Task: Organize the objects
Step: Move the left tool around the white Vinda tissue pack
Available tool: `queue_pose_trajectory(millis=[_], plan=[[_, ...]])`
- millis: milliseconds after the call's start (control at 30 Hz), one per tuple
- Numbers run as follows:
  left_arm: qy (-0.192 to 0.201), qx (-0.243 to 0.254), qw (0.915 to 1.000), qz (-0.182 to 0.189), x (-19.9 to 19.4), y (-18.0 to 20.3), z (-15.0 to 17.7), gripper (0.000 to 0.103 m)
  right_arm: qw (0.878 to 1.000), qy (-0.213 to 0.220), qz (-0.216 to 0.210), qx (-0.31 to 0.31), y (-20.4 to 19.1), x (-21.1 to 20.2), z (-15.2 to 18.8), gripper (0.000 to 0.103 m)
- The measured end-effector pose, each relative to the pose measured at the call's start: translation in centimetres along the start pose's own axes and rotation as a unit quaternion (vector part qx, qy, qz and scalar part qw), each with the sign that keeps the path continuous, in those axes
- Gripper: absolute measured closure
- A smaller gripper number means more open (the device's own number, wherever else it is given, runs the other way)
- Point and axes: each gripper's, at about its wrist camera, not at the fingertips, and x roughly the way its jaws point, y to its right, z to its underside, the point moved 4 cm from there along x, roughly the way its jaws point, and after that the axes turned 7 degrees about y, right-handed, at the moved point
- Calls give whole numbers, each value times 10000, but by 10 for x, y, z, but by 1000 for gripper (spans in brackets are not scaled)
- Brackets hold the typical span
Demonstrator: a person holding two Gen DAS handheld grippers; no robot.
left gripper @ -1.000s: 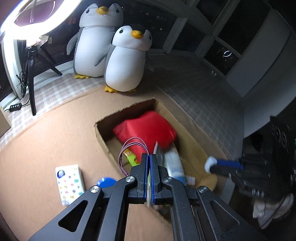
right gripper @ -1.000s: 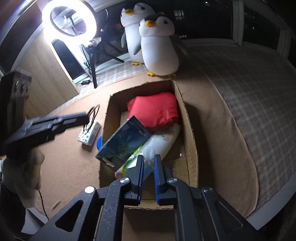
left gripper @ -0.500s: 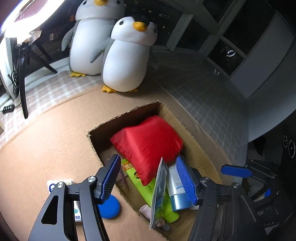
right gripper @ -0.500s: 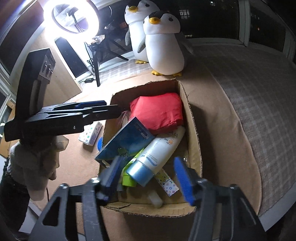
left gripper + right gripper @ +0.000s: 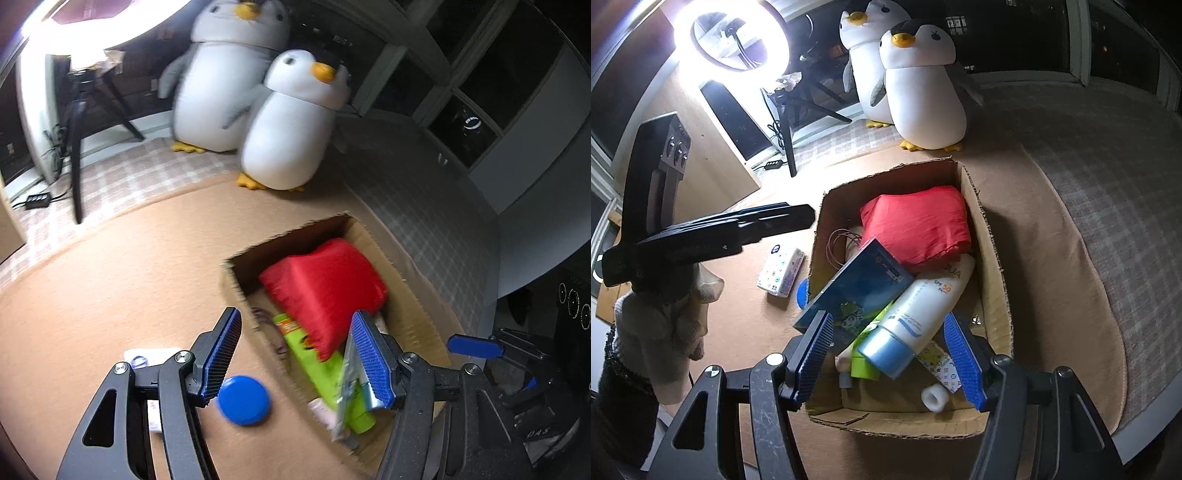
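An open cardboard box (image 5: 993, 258) sits on a tan mat. It holds a red pouch (image 5: 916, 229), a white sunscreen tube (image 5: 916, 310) with a blue cap, a blue packet (image 5: 857, 291), a green tube (image 5: 866, 365) and a purple cord (image 5: 842, 243). My right gripper (image 5: 888, 350) hangs open over the box's near end, with nothing held. My left gripper (image 5: 295, 350) stands open and empty above the box's left wall (image 5: 236, 280), with the red pouch (image 5: 325, 291) and green tube (image 5: 317, 373) beyond it. A blue disc (image 5: 243, 400) and a tissue pack (image 5: 147, 360) lie on the mat beside the box.
Two plush penguins (image 5: 923, 92) stand behind the box. A ring light (image 5: 731, 37) on a tripod (image 5: 786, 122) is at the back left. A small white cylinder (image 5: 934, 397) lies in the box's near corner. A person's sleeve (image 5: 653, 325) is at the left.
Both grippers went from shut to open. The purple cord that hung at my left gripper now lies in the box. My left gripper shifted toward the box's left wall.
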Motion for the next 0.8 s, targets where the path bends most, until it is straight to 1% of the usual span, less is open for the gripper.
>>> queue_pose_trajectory(millis=[233,333,400,467,600,733,800], plan=[[143,-280,9987,-391,-36,-49,12,37,9999,60,-114,99,-14,-4,4,44],[99,-461,9975,-535,-46,-71,23,37,9996,83,-220,140,-23,-5,8,43],[61,-521,9960,-724,-48,-86,31,37,9996,96,-242,145,-28,-5,11,43],[2,-535,9949,-852,-45,-96,37,37,9995,106,-272,158,-35,-5,15,43],[-91,-639,9935,-934,-35,-108,44,37,9991,108,-358,222,-47,-6,24,43],[-127,-881,9912,-982,-14,-112,39,37,9987,38,-412,310,-57,-3,33,43],[-125,-953,9895,-1081,0,-114,35,37,9988,-15,-383,303,-60,-2,38,43]])
